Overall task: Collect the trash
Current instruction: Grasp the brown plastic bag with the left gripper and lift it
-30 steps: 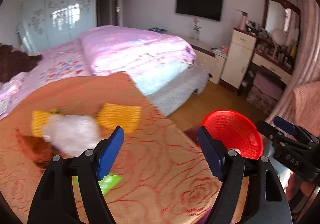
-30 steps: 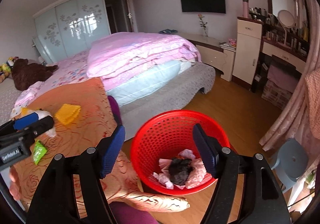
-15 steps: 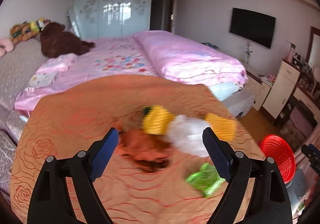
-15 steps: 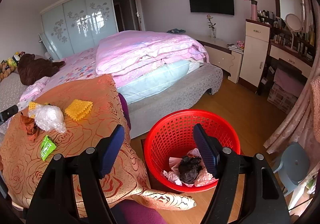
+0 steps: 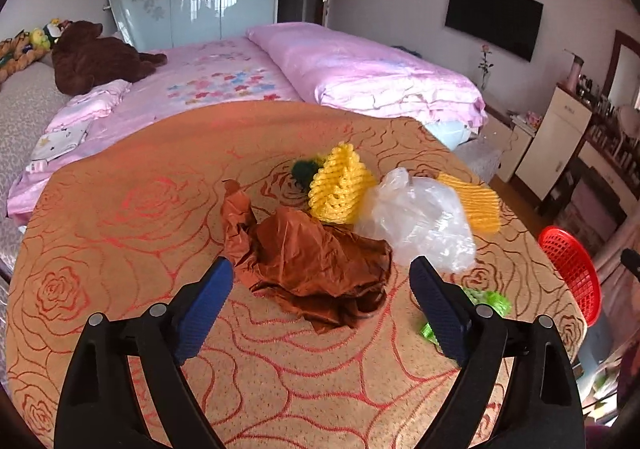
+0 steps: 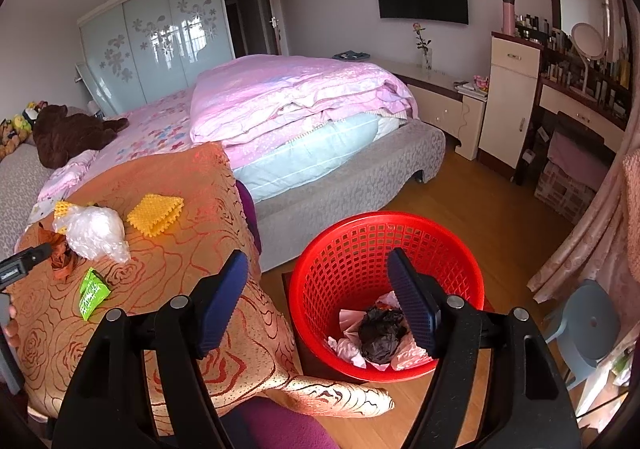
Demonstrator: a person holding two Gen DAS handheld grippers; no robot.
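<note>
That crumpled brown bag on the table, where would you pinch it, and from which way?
Probably the raised middle ridge of the brown bag, coming down from above and the near side. The open left gripper already straddles it, and the crumpled folds there stand up, giving something to pinch.

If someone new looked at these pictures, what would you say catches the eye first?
Probably the bright red basket on the floor beside the table, already holding crumpled trash. Next, the litter on the rose-patterned tablecloth: a brown crumpled bag right ahead of the open left gripper, beside a clear plastic bag.

Red basket (image 6: 352,245), rose-patterned orange tablecloth (image 5: 120,217)
</note>
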